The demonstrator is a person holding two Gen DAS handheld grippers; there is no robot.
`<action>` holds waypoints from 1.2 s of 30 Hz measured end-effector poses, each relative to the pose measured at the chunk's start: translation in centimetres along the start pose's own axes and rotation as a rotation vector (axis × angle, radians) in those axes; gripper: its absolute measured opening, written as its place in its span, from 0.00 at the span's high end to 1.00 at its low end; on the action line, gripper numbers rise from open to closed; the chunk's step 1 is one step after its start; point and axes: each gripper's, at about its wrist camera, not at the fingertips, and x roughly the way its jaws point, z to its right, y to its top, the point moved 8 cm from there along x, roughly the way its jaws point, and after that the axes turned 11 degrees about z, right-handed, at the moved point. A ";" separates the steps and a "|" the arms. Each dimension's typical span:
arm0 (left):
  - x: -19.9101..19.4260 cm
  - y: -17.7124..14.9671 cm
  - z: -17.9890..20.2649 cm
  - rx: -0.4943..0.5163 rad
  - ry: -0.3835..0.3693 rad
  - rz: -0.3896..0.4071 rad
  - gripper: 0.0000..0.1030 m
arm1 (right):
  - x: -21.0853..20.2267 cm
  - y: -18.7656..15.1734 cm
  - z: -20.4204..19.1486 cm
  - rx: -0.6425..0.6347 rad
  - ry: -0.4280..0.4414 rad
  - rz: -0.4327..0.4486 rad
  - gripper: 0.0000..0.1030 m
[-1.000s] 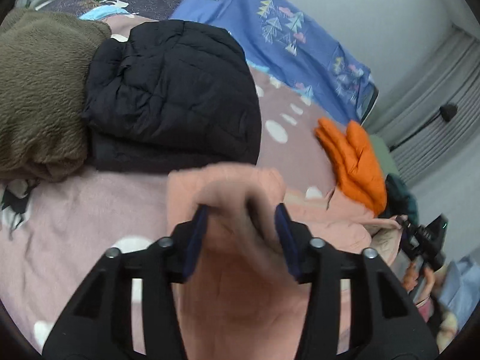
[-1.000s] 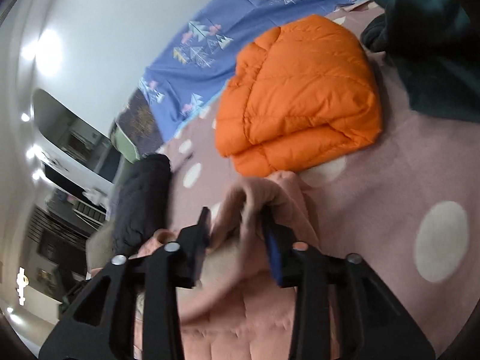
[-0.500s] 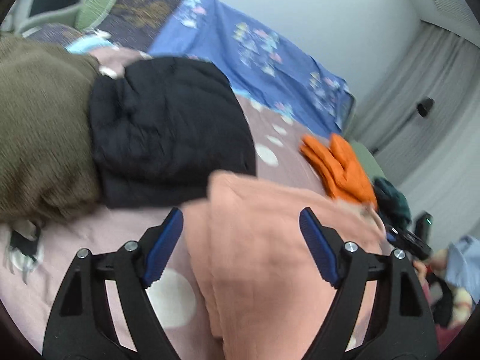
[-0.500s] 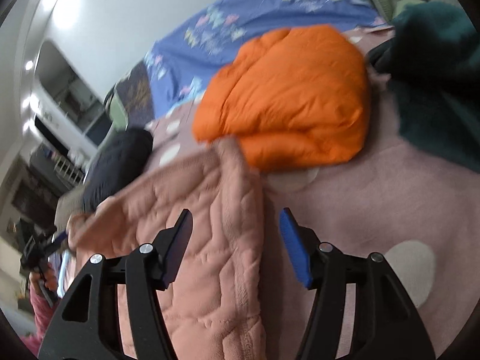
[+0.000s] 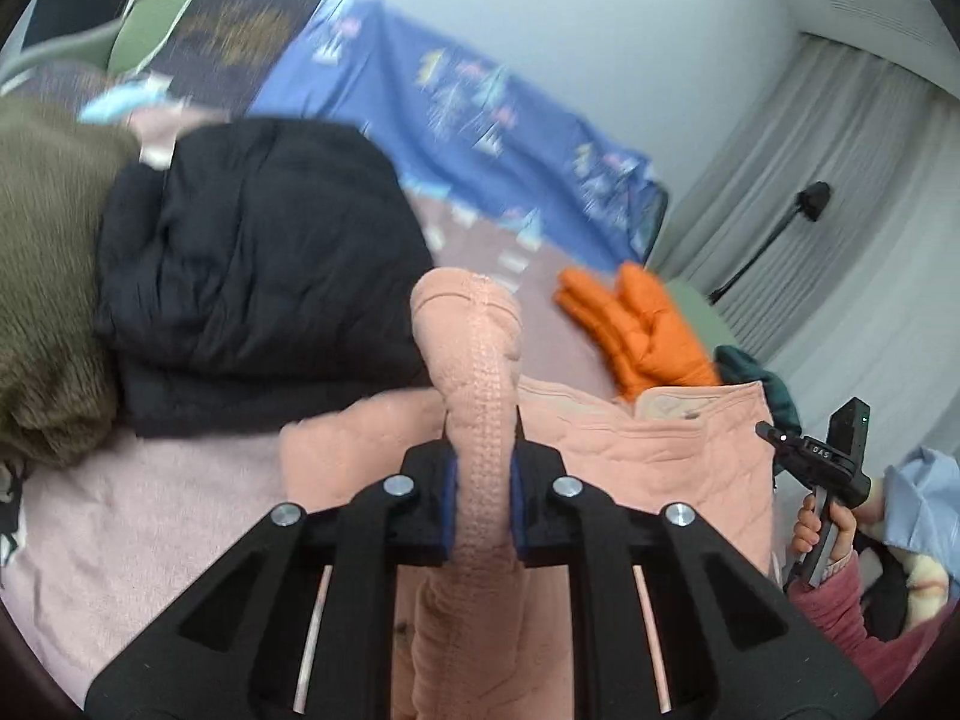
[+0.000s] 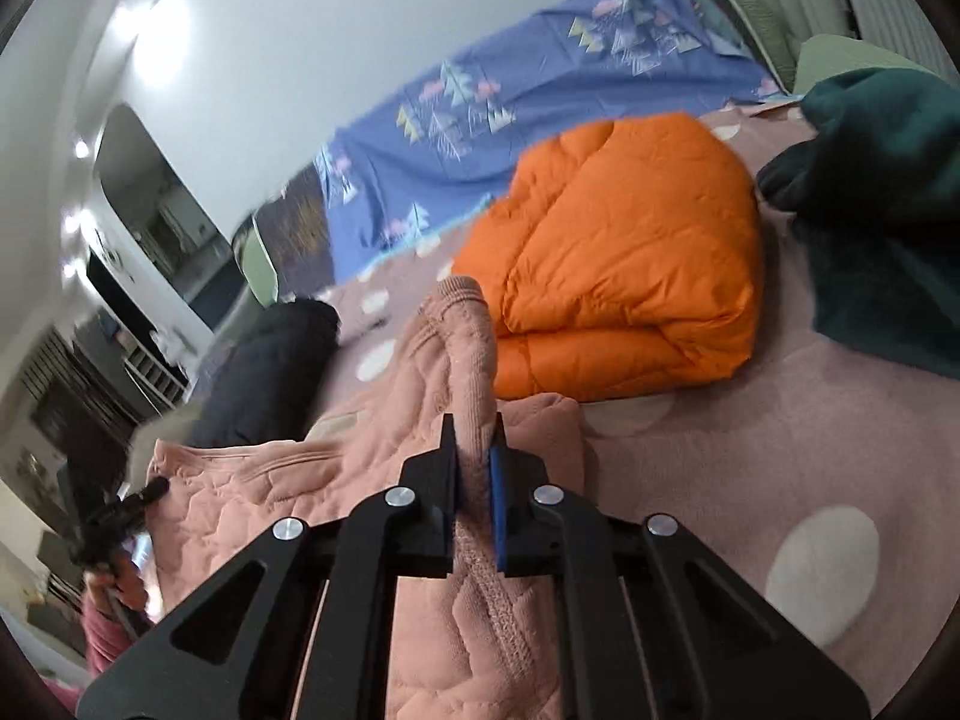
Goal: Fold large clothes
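Observation:
A quilted salmon-pink garment (image 5: 648,468) lies on the pink dotted bedspread (image 5: 144,516). My left gripper (image 5: 483,474) is shut on a ribbed edge of it, which stands up in a fold between the jaws. In the right wrist view the same pink garment (image 6: 288,486) spreads to the left, and my right gripper (image 6: 474,474) is shut on another ribbed edge that rises above the jaws. The other hand-held gripper (image 5: 822,456) shows at the garment's far right side.
A folded black puffer jacket (image 5: 258,264) and an olive fleece (image 5: 42,276) lie to the left. A folded orange puffer jacket (image 6: 624,258) and a dark teal garment (image 6: 882,204) lie to the right. A blue patterned sheet (image 5: 480,138) hangs behind.
Half a second ago both grippers stood open over the pink garment. Now each has closed on a ribbed edge and holds it bunched upright.

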 end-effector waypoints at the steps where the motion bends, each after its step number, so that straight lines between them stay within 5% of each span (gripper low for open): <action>1: 0.0 -0.2 -0.3 0.009 0.023 -0.001 0.87 | 0.5 -0.5 0.7 -0.025 -0.057 -0.017 0.91; 4: 3.1 -3.4 -4.4 0.019 0.183 -0.116 0.85 | 5.2 -4.9 4.6 -0.061 -0.232 -0.182 0.89; 6: 5.0 -5.8 -6.9 -0.043 0.204 -0.175 0.80 | 6.2 -6.6 6.1 0.023 -0.247 -0.226 0.86; 8: 4.5 -5.4 -6.6 -0.089 0.180 -0.137 0.76 | 4.8 -5.6 6.8 0.086 -0.274 -0.183 0.70; 9: 3.6 -4.8 -6.2 -0.072 0.190 -0.114 0.65 | 4.0 -5.0 7.0 0.084 -0.306 -0.165 0.56; 12: 1.5 -3.1 -5.3 0.003 0.270 -0.074 0.58 | 1.2 -2.8 4.8 0.003 -0.369 -0.080 0.54; 16: -0.2 -0.9 0.9 0.094 0.191 0.027 0.58 | 1.7 -2.2 -3.3 -0.145 -0.205 -0.034 0.54; 19: 2.3 -2.5 6.2 0.166 0.109 -0.037 0.58 | 5.0 -5.4 -9.4 -0.246 -0.062 -0.119 0.54; 21: 4.7 -4.0 7.6 0.232 0.141 -0.078 0.55 | 7.8 -7.1 -11.5 -0.327 -0.045 -0.139 0.54; 24: 9.0 -7.0 4.3 0.330 0.337 -0.158 0.40 | 12.5 -10.2 -9.3 -0.383 -0.114 -0.203 0.54; 27: 10.5 -8.5 1.9 0.285 0.321 -0.162 0.39 | 13.7 -10.5 -8.3 -0.359 -0.104 -0.173 0.53; 30: 10.1 -8.6 2.7 0.373 0.369 -0.158 0.39 | 13.2 -10.6 -9.3 -0.458 -0.155 -0.149 0.53; 33: 9.1 -7.2 3.9 0.337 0.341 -0.150 0.41 | 12.1 -9.2 -9.5 -0.358 -0.131 -0.155 0.52; 36: 7.4 -5.0 6.1 0.217 0.202 -0.085 0.35 | 10.6 -7.7 -11.6 -0.249 -0.057 -0.117 0.51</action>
